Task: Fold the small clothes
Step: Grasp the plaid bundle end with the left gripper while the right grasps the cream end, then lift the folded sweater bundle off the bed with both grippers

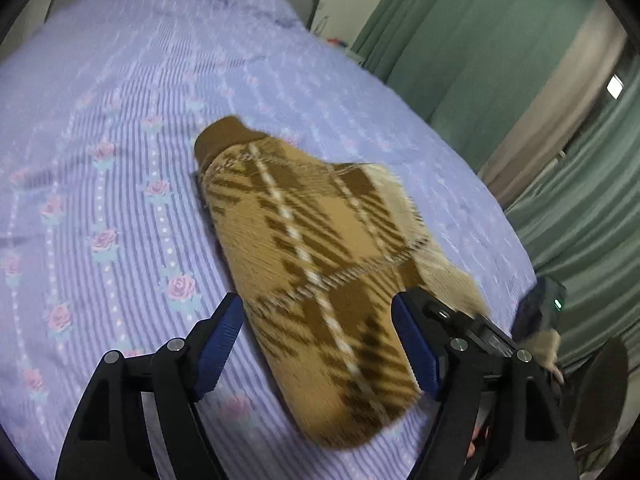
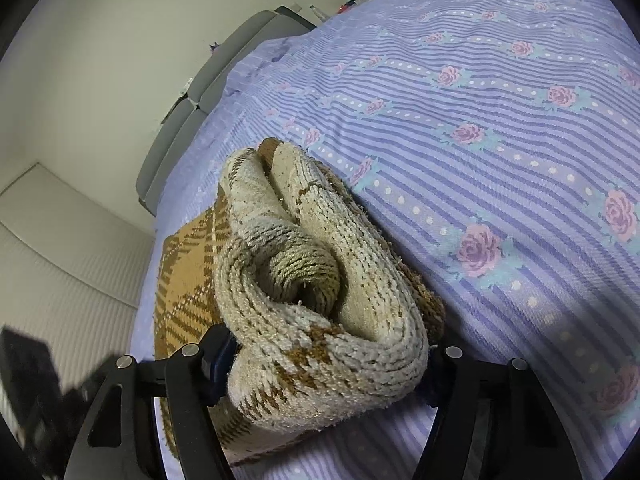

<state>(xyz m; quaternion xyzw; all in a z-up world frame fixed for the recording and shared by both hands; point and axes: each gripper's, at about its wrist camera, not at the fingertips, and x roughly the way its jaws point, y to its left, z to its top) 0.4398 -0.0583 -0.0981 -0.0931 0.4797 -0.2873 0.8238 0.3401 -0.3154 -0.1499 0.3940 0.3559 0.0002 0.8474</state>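
A brown and tan plaid knitted sweater point(image 1: 316, 248) lies on the bed with its brown collar at the far end and a cream inner side turned up along its right edge. My left gripper point(image 1: 320, 344) hovers open over its near part, the blue pads point(image 1: 222, 344) wide apart and off the knit. In the right wrist view a thick folded roll of the same sweater point(image 2: 320, 292), cream side out, fills the gap of my right gripper point(image 2: 326, 364). Both of its pads press on the roll, the right one hidden by the knit.
The bed point(image 1: 120, 160) has a lilac striped sheet with pink roses and a grey headboard point(image 2: 180, 120) at the far end. Green curtains point(image 1: 500, 60) hang along the right side. A person's hand point(image 1: 550, 350) shows at the bed's right edge. A white wall panel point(image 2: 60, 260) stands beside the bed.
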